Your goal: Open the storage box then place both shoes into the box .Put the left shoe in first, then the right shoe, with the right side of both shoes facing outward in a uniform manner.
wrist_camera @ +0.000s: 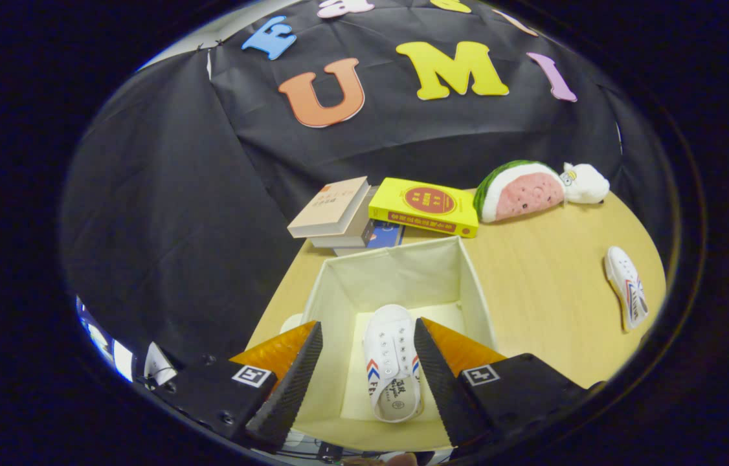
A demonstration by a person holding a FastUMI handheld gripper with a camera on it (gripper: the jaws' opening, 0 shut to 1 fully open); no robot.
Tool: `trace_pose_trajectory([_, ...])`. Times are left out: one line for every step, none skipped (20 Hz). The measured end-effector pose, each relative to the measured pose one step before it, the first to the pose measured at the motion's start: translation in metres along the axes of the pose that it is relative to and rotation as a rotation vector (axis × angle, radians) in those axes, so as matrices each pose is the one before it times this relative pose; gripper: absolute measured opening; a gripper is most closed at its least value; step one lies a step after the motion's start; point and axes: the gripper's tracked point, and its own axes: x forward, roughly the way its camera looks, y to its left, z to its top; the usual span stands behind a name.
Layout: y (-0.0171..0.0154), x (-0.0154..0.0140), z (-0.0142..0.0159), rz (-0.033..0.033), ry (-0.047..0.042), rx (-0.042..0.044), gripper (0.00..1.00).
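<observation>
An open cream fabric storage box (338,285) stands on the wooden table just ahead of my fingers. One white sneaker (392,362) with red and blue stripes lies on the box floor, toe pointing away, near the right wall. My gripper (368,340) hovers above the box, open; the shoe sits between the fingers but closer to the right one, and neither finger presses it. A second white sneaker (627,287) lies on its side on the table far to the right of the box.
A stack of books (345,217) with a yellow book (426,206) lies just behind the box. A watermelon plush (520,191) and a small white plush (586,182) sit at the back right. Bare table (546,298) spreads between box and second shoe.
</observation>
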Motion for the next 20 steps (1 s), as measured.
trace_pose_trajectory([-0.00544,-0.01084,0.00716,-0.00335,-0.02681,-0.01587,0.93])
trace_pose_trajectory([-0.00606,-0.00949,0.00701,-0.00553,-0.02057,-0.01555,0.94])
trace_pose_trajectory([-0.00756,-0.01194,0.00807,-0.00461,-0.02652,-0.02143,0.94])
trace_pose_trajectory([-0.00924,-0.01127,0.00853,-0.00955,-0.02287,-0.01977,0.94])
trace_pose_trajectory([-0.00869,-0.00962,0.00626,-0.00566,-0.02208,-0.01765,0.94])
trace_pose_trajectory([-0.01201,-0.01219,0.00866,-0.01018,-0.02747,-0.01830,0.95])
trace_pose_trajectory([-0.01295,-0.01149,0.00752,-0.01171,-0.01993,-0.01782,0.95])
trace_pose_trajectory([-0.01491,-0.00967,0.00594,-0.01460,-0.01577,-0.01686,0.95])
trace_pose_trajectory([-0.01664,-0.00917,0.00359,-0.01529,-0.01041,-0.01161,0.95])
trace_pose_trajectory([-0.01814,-0.00754,0.00323,-0.01514,-0.01033,-0.01009,0.95])
trace_pose_trajectory([-0.01813,-0.00484,0.00201,-0.01663,-0.00711,-0.00610,0.95])
trace_pose_trajectory([-0.02480,-0.00649,0.00147,-0.02469,-0.00682,-0.00798,0.95])
trace_pose_trajectory([-0.02425,-0.00421,0.00003,-0.02273,-0.00251,-0.00297,0.95])
trace_pose_trajectory([-0.02537,-0.00324,-0.00267,-0.02421,0.00447,-0.00216,0.95])
trace_pose_trajectory([-0.02244,-0.00177,-0.00422,-0.02146,0.00909,0.00326,0.95])
trace_pose_trajectory([-0.02979,-0.00019,-0.00548,-0.02696,0.00903,0.00189,0.95])
trace_pose_trajectory([-0.02626,0.00061,-0.00547,-0.02578,0.01095,0.00244,0.95])
trace_pose_trajectory([-0.02675,0.00342,-0.00707,-0.02450,0.01274,-0.00077,0.95])
trace_pose_trajectory([-0.02567,0.00667,-0.00873,-0.02760,0.01723,-0.01088,0.95])
trace_pose_trajectory([-0.02447,0.00714,-0.00952,-0.02414,0.01550,-0.01324,0.95])
